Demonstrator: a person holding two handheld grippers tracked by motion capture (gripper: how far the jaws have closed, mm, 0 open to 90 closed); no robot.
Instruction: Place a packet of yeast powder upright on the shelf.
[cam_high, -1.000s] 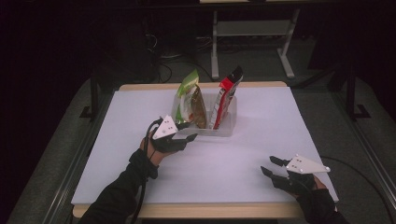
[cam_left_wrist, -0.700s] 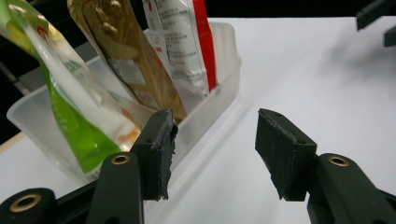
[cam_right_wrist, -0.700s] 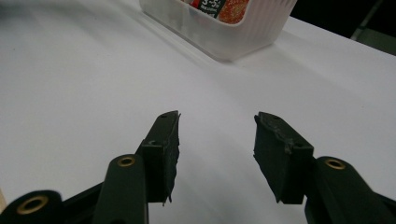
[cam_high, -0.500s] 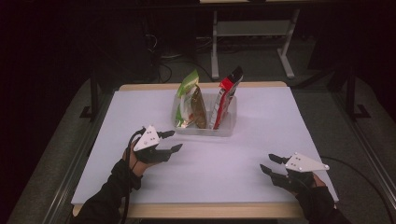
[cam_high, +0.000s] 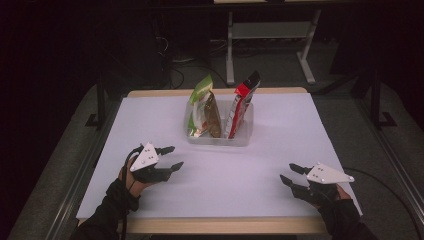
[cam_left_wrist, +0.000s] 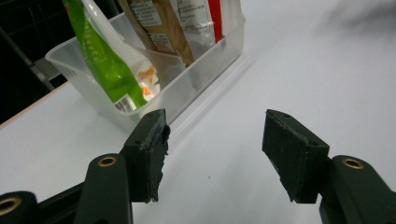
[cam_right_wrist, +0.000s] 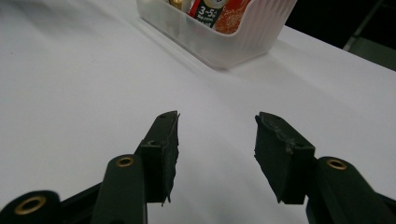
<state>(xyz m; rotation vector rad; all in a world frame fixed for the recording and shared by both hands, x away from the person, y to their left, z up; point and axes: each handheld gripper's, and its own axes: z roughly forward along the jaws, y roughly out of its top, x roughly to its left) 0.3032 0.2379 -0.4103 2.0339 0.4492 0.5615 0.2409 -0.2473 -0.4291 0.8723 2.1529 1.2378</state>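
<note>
Setting: dark room around a white tabletop with a pale wooden edge; a metal frame stands on the floor behind it.
Container: clear plastic tub sits on the tabletop, at the middle of its far half.
Contents: three snack packets stand upright inside the tub: a green packet at the left, a brown packet in the middle, a red packet at the right.
Left gripper: low over the near left of the tabletop, well apart from the tub. Its fingers have just been opening, and nothing lies between them.
Right gripper: rests at the near right of the tabletop; its fingers stand apart around nothing.
Step in hand: judging by the filled tub and both empty grippers, the packing looks finished and the hands look parked.
Next move: if more work follows, a gripper must reach forward to the tub and close on a packet's top edge without tipping its neighbours.
</note>
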